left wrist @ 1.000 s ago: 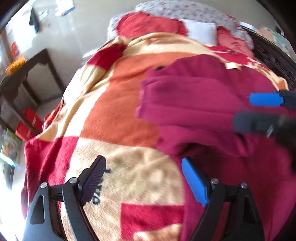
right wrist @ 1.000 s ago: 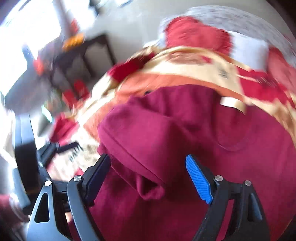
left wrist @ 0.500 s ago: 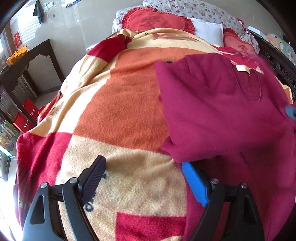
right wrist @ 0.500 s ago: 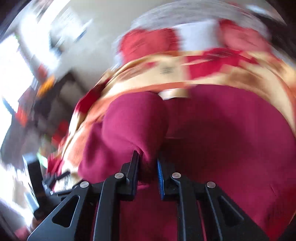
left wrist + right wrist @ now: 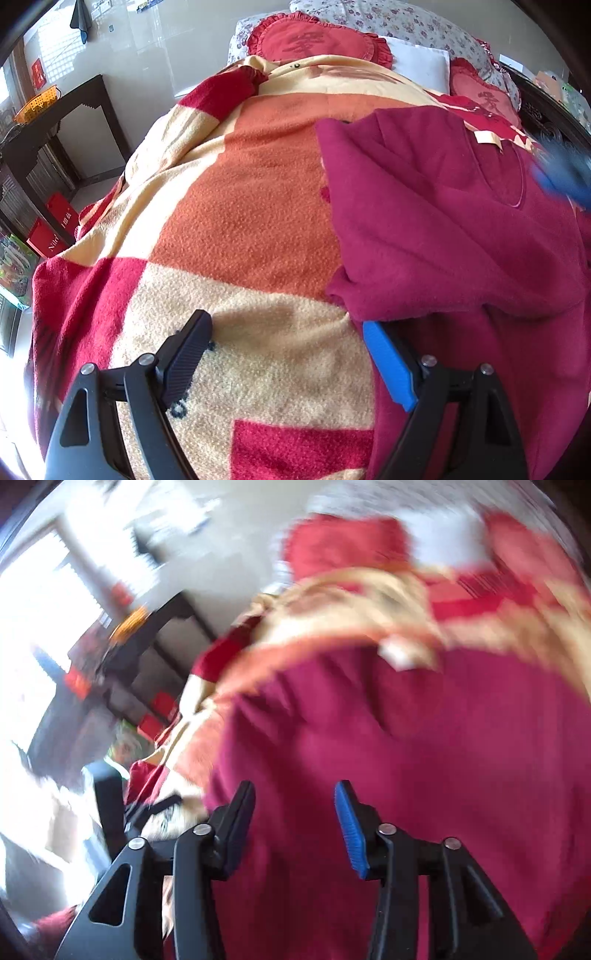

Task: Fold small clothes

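Furthest left in my left wrist feed, the dark side table (image 5: 55,122) and the red boxes (image 5: 51,230) on the floor sat beside the bed. The checked blanket (image 5: 240,221) filled the middle. My left gripper (image 5: 286,356) hung just above it with its fingers spread wide and nothing between them, the blue pad nearly touching the garment's lower fold edge.

To the right lay the maroon top (image 5: 443,229), its near side doubled over toward the neckline, where the pale label (image 5: 487,138) showed. A second earlier that flap had been bunched and ridged; half a second earlier my right gripper (image 5: 295,819) had been clamped on a pinch of it. In this moment the right fingers stood apart and empty over the cloth, and the feed was smeared with motion, so I judged I had just let go and was pulling away.

I took that to mean the first fold was laid. The flap looked reasonably flat, though its lower corner sagged slightly.
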Demonstrator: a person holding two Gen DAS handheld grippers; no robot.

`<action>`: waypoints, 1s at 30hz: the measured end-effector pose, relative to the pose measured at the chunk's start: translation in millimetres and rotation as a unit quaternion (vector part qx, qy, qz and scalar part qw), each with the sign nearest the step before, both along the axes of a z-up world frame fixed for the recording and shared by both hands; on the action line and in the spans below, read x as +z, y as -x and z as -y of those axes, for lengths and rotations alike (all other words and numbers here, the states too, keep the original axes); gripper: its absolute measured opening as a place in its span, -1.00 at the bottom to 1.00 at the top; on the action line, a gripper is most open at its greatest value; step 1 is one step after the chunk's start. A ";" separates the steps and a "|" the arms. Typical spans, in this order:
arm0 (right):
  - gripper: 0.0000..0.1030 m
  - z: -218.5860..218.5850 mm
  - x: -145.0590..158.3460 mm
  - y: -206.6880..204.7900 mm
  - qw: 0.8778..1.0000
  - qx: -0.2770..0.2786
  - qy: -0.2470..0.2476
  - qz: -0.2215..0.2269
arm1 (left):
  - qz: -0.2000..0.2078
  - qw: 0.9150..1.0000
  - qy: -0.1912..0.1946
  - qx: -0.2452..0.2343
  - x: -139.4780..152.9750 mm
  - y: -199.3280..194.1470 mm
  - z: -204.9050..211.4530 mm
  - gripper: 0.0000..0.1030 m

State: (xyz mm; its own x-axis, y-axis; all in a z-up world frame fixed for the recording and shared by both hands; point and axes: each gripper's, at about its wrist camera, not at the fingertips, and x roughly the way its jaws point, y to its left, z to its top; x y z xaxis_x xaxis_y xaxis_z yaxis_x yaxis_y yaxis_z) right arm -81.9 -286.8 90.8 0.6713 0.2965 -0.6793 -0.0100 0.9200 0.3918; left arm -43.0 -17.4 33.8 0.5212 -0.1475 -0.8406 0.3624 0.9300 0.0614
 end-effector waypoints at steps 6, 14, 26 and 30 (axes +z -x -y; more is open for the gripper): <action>-0.29 -63.2 -30.1 -114.7 0.990 0.111 0.080 -0.034 | -0.007 1.000 0.015 -0.001 -2.9 -3.2 -3.0 0.70; -1.00 -87.5 -37.2 -132.7 0.980 0.130 0.148 0.004 | -0.001 0.999 0.033 -0.004 6.8 -4.9 -16.9 0.70; -0.71 -80.4 -48.2 -118.8 0.993 0.087 0.072 -0.045 | 0.037 0.997 0.059 0.017 50.8 -1.5 -24.0 0.70; -0.63 -28.3 -25.5 -54.4 0.996 0.029 0.080 -0.038 | 0.049 0.997 0.053 -0.006 56.4 -2.1 4.5 0.70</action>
State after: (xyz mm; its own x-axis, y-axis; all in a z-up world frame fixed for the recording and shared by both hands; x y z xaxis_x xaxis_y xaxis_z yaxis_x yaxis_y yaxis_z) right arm -27.5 -258.5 65.3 0.6016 0.2165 -0.7689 -0.0409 0.9697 0.2410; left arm -40.9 -21.9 90.2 0.5978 -0.2406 -0.7647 0.3715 0.9284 -0.0017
